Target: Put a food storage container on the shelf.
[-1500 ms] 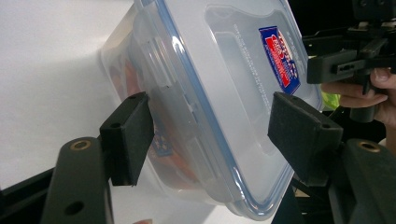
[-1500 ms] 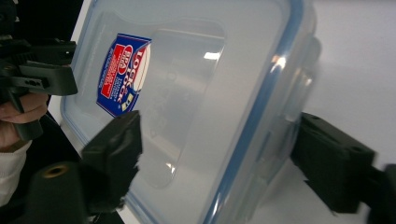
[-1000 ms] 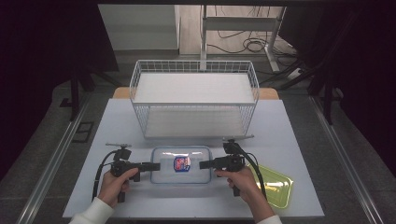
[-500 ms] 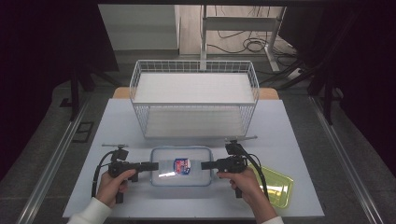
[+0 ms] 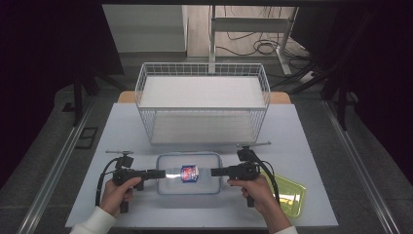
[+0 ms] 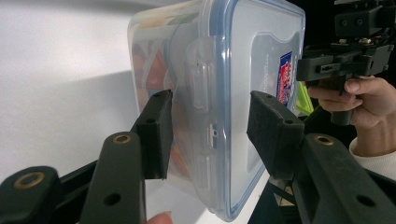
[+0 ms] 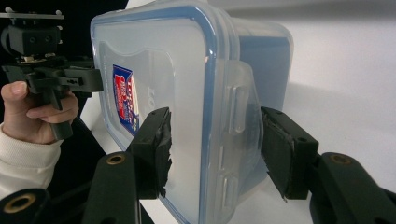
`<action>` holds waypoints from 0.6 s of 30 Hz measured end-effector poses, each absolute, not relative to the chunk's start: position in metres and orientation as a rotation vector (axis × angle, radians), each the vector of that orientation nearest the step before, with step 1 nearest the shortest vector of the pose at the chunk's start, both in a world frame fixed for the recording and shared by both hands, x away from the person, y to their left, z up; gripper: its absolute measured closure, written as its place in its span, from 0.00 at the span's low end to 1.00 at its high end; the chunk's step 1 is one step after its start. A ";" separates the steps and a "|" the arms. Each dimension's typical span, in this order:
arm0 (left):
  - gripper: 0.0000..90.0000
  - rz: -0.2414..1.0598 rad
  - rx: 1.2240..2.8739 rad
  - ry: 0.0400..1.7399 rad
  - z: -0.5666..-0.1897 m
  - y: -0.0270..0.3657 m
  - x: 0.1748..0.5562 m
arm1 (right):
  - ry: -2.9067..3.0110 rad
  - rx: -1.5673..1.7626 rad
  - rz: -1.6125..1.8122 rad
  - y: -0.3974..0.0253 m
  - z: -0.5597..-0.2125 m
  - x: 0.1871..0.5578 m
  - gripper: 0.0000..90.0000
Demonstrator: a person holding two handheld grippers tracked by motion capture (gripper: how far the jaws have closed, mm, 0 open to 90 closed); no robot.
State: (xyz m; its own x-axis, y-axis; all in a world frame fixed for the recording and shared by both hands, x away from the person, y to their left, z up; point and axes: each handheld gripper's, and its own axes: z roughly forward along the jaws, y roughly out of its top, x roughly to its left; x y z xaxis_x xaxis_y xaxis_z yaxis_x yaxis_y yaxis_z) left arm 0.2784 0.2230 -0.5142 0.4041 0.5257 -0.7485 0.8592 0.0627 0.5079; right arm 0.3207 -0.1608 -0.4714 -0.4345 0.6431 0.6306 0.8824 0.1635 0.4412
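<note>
A clear plastic food container point(image 5: 204, 183) with a blue-sealed lid and a red-and-blue label point(image 5: 189, 173) lies on the white table. My left gripper point(image 5: 163, 173) is at its left end and my right gripper point(image 5: 214, 171) at its right end. In the left gripper view the container point(image 6: 243, 56) looks tipped on edge, and the left gripper point(image 6: 210, 135) is open with its jaws straddling the side latch, small gaps showing. In the right gripper view the right gripper point(image 7: 215, 149) is open around the opposite latch of the container point(image 7: 154, 51). Colourful contents show through the wall.
A white wire basket point(image 5: 202, 108) stands behind the container at the middle of the table point(image 5: 316, 146). A yellow-green tray point(image 5: 292, 197) lies at the front right, by the right hand. Cables trail from both grippers. Dark floor surrounds the table.
Both grippers have drawn slightly outward, towards the container's ends. The container itself has hardly shifted.
</note>
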 end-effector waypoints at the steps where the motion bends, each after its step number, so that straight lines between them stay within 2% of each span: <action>1: 0.57 -0.393 1.600 1.252 -0.514 0.223 0.278 | -2.147 -1.463 -1.145 -0.161 -0.471 0.321 0.51; 18: 0.57 -0.347 1.603 1.225 -0.494 0.223 0.271 | -2.164 -1.431 -1.209 -0.162 -0.454 0.314 0.51</action>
